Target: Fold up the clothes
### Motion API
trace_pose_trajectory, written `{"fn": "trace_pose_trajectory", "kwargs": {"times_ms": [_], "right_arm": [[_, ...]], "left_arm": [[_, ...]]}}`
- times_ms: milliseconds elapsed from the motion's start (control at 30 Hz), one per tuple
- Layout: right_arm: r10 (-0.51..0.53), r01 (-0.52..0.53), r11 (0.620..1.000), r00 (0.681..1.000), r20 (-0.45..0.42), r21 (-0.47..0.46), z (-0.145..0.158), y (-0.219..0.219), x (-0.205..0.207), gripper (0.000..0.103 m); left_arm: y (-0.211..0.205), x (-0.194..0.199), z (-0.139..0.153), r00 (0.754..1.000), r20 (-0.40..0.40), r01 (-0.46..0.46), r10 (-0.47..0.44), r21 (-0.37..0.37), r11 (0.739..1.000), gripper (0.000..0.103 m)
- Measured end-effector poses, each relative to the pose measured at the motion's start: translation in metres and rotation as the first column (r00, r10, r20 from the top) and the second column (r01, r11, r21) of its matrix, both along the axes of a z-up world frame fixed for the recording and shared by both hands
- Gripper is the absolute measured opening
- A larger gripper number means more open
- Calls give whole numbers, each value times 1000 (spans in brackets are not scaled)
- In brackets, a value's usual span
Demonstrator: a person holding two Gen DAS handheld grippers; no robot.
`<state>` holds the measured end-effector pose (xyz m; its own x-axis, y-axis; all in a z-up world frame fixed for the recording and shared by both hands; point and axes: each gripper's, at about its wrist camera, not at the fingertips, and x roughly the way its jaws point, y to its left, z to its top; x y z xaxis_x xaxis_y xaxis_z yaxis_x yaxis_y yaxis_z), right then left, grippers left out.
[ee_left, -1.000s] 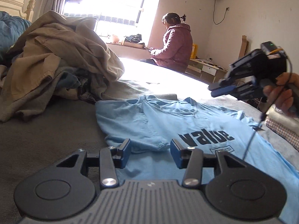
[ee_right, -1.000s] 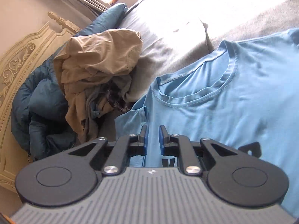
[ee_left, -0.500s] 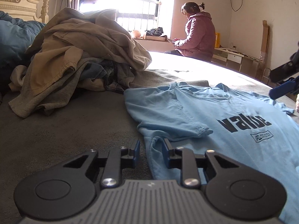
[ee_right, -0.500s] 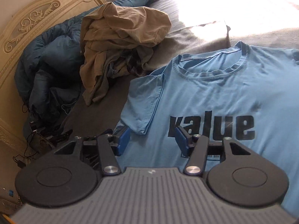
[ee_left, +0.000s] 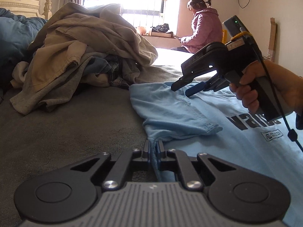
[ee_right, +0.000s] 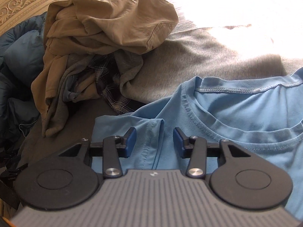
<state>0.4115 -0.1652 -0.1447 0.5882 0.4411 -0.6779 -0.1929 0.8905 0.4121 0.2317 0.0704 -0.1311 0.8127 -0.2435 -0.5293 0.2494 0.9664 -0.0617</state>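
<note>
A blue shirt (ee_left: 217,132) lies flat on the grey bed (ee_left: 66,128), beside a heap of clothes (ee_left: 79,56). The left tool (ee_left: 153,147) pinches the shirt's edge; the right tool (ee_right: 154,141) hangs spread above its shoulder. A woman (ee_left: 204,30) sits by the bright window (ee_left: 144,1).

Each gripper, the left gripper (ee_left: 153,147) and the right gripper (ee_right: 155,141), has a ribbed grey body flanked by two round black discs, with black linkage arms pinned by silver screws. The fingers (ee_right: 129,141) carry blue pads. A bare-skinned right hand (ee_left: 265,89) shows, with a thin black cable (ee_left: 284,117) alongside.
</note>
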Motion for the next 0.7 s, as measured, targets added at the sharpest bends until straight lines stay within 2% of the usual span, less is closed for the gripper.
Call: {"fn": "trace_pose_trajectory", "kwargs": {"times_ms": [67, 133, 300, 367, 433, 567, 700], "right_arm": [[-7, 7, 1000, 1000, 0, 28, -4, -1, 1, 5], [-27, 26, 998, 999, 26, 51, -2, -5, -5, 2], [-135, 121, 986, 984, 116, 119, 11, -32, -31, 1], [-164, 151, 979, 982, 94, 137, 7, -44, -32, 1], [-188, 180, 977, 980, 60, 116, -4, -50, -28, 1], [-200, 203, 973, 979, -44, 106, -20, -57, -18, 4], [-197, 195, 980, 979, 60, 40, 12, -44, -26, 7]], "left_arm": [[3, 0, 0, 1000, 0, -24, 24, -6, 1000, 6], [5, -1, 1, 999, 1, -47, 47, -12, 999, 5], [8, -1, 1, 998, -7, -65, 65, -8, 998, 4], [8, -1, 1, 998, -10, -63, 63, -5, 998, 4], [7, -1, 1, 998, -10, -60, 60, -3, 998, 4], [7, -1, 0, 999, -9, -52, 52, -7, 999, 4], [7, -2, 1, 999, -6, -46, 46, -9, 999, 5]]}}
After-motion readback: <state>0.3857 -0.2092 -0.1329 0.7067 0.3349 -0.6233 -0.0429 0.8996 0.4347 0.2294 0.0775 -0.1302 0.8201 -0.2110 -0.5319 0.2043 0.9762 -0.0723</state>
